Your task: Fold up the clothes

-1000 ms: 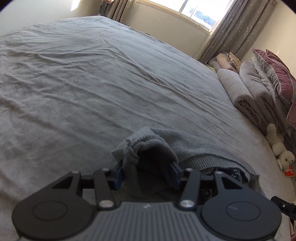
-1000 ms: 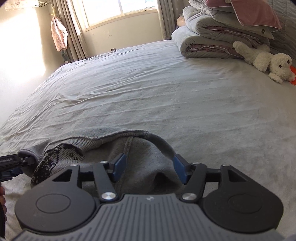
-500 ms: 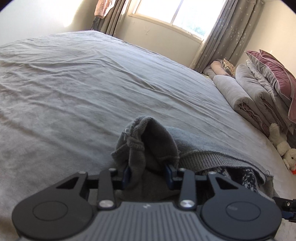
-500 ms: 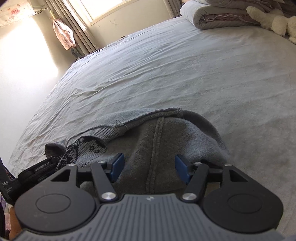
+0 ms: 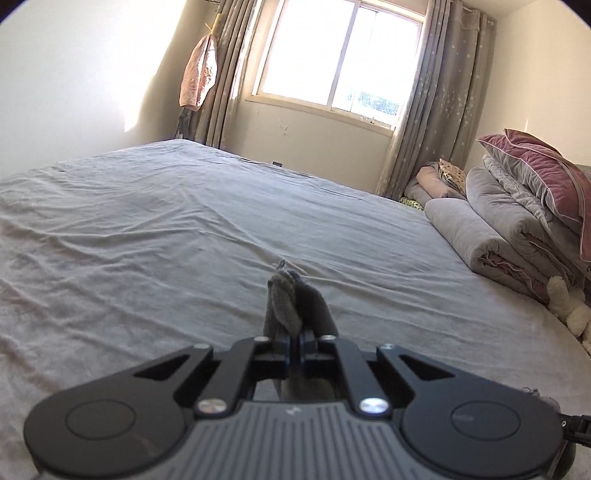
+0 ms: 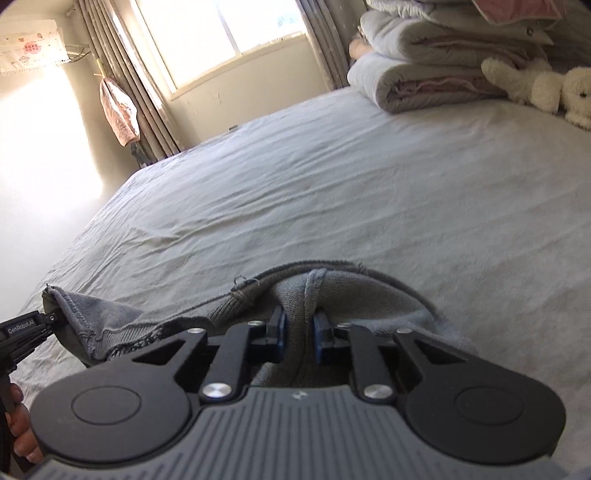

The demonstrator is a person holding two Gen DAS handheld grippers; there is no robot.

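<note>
Left wrist view: left tool (image 5: 298,338) clamped tight on grey sweater (image 5: 295,302); right tool (image 6: 298,334) closing, pads pinching its seam.

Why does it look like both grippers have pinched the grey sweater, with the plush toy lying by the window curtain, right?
Not quite. The plush toy lies beside the folded bedding, as the right wrist view shows. The rest holds: both the left gripper and the right gripper pinch the grey sweater.

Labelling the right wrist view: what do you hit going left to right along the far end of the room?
Pink cloth on the curtain → window → folded blankets → plush toy.
</note>
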